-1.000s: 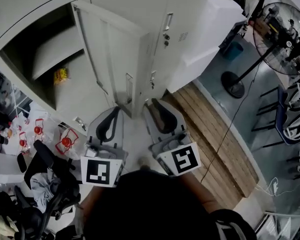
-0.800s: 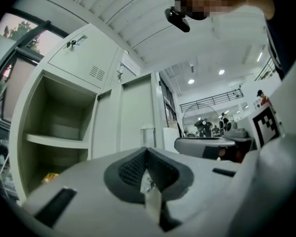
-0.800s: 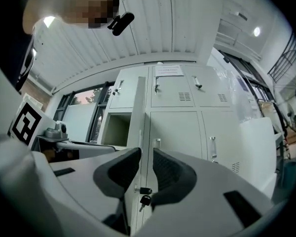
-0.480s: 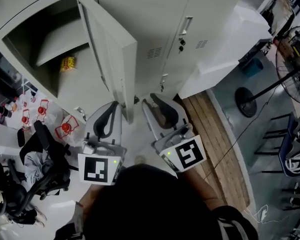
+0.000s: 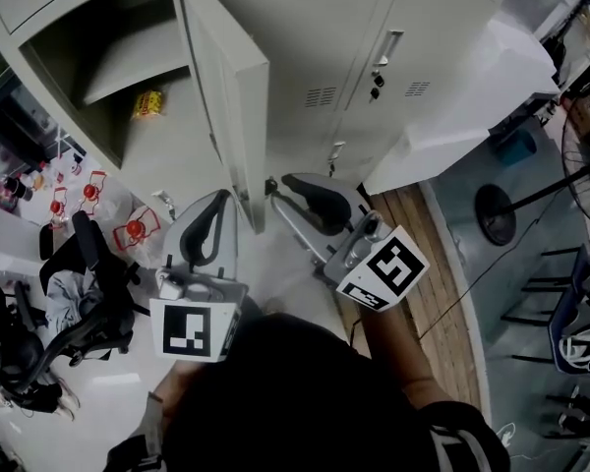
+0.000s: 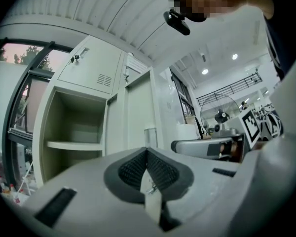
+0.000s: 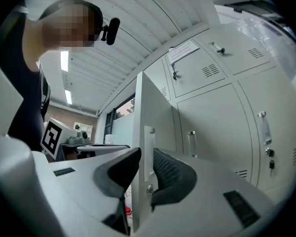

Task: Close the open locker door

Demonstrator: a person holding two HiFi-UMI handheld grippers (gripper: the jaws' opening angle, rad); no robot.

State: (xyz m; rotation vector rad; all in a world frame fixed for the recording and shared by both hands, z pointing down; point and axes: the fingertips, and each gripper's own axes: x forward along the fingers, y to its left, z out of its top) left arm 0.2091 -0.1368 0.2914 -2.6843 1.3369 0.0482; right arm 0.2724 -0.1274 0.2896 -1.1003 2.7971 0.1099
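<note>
The grey locker door (image 5: 231, 77) stands swung out from its open compartment (image 5: 98, 28). In the head view my right gripper (image 5: 278, 185) points left at the door's free edge, low down. In the right gripper view its jaws (image 7: 145, 164) stand apart, and the door's edge (image 7: 155, 107) with the handle plate (image 7: 149, 152) shows in the gap. I cannot tell whether a pad touches it. My left gripper (image 5: 222, 197) hangs just left of the door's lower corner, shut on nothing. In the left gripper view its pads (image 6: 147, 154) meet, with the door (image 6: 138, 107) ahead.
A yellow packet (image 5: 149, 103) lies under the shelf in the open compartment. Closed lockers (image 5: 374, 57) fill the right. A black office chair (image 5: 74, 293) and red-printed bags (image 5: 128, 229) sit at the left. A fan base (image 5: 497, 214) stands beyond the wooden floor strip (image 5: 423, 264).
My right gripper has swung left, from pointing up beside the door to pointing at its free edge, and its marker cube has turned. The left gripper has hardly moved.
</note>
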